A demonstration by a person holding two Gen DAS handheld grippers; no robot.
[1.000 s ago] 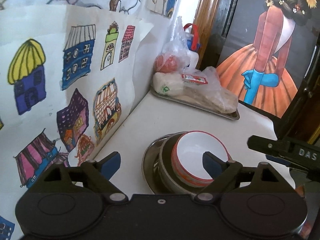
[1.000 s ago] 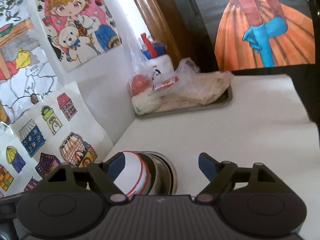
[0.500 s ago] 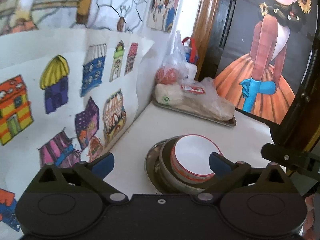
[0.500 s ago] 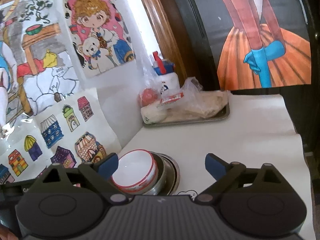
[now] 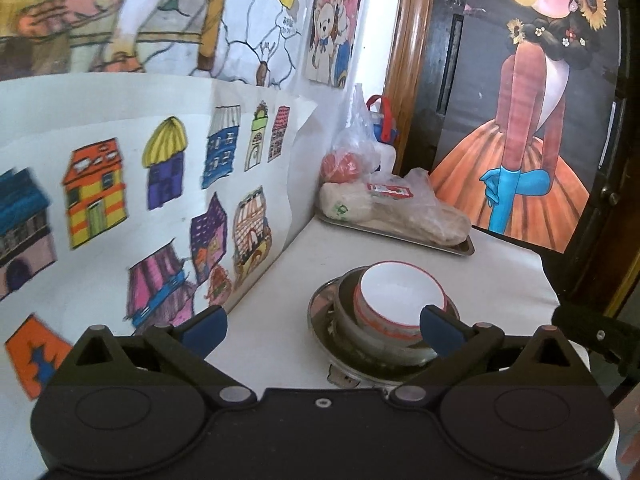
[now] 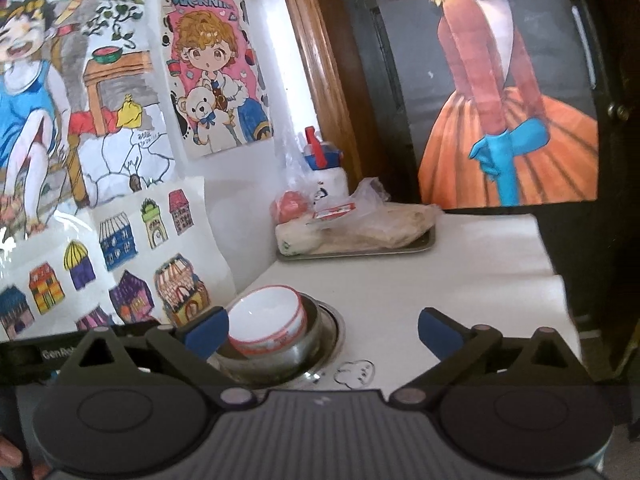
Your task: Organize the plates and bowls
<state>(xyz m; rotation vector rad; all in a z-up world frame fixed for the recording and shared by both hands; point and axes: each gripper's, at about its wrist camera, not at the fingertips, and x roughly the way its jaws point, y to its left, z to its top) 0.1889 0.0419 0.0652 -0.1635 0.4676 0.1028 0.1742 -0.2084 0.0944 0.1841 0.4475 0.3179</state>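
Centrally, one nested stack: white bowl with red rim seated in a steel bowl, itself on a steel plate, all standing on the white worktop beside the wall drawings.

Left tool: fingers apart, empty, stack at 3 o'clock of its gap. Right tool: fingers apart, empty, stack at 9 o'clock.

Change over the last second: both tools have drawn back and risen; the stack looks smaller and untouched. Judged: stacking is finished, or nearly so.

At 12 o'clock, well apart: steel tray carrying bagged food with a red label, text unreadable.

Legible writing: partial "GenRo" on the neighbouring device in the right view; poster lettering blurred.
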